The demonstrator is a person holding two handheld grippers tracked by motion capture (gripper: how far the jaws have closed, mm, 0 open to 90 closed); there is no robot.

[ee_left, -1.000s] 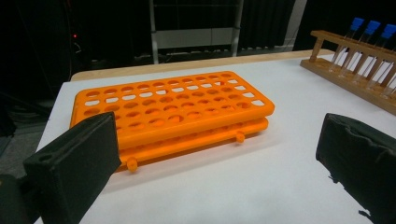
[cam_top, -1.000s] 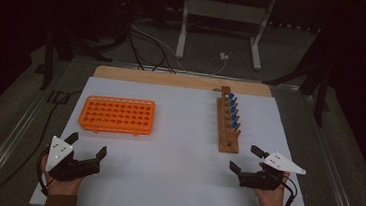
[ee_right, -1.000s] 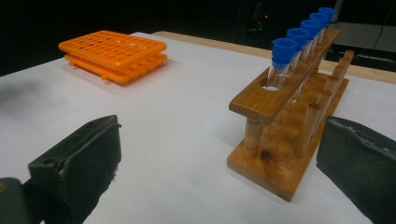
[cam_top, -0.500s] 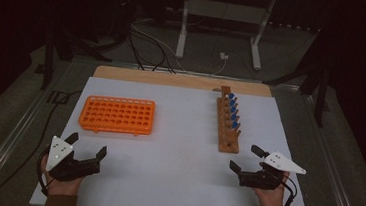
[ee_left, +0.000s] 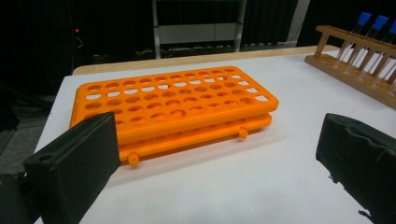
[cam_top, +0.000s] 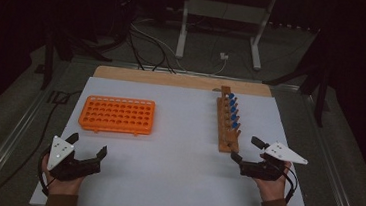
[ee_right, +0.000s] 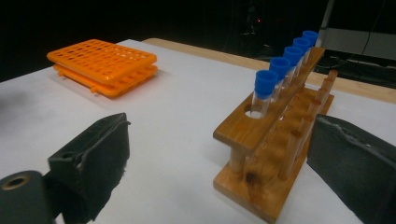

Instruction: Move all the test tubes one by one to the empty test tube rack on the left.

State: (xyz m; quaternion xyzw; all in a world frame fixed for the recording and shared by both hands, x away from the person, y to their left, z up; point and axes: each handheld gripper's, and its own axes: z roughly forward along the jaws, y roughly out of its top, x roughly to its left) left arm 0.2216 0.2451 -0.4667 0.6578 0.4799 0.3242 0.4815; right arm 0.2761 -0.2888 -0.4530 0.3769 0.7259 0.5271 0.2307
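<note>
White table top [cam_top: 181, 153] under both my hands: the wooden rack [cam_top: 228, 127] of blue-capped tubes [cam_top: 234, 112] stands just beyond my right gripper [cam_top: 248, 150], whose jaws, just closing slightly, gape empty. Left gripper [cam_top: 87, 145], well left of the rack, seems open too.

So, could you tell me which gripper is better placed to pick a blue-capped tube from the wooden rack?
Probably the right gripper: it sits open beside the wooden rack's near end. The left gripper faces the orange rack.
</note>
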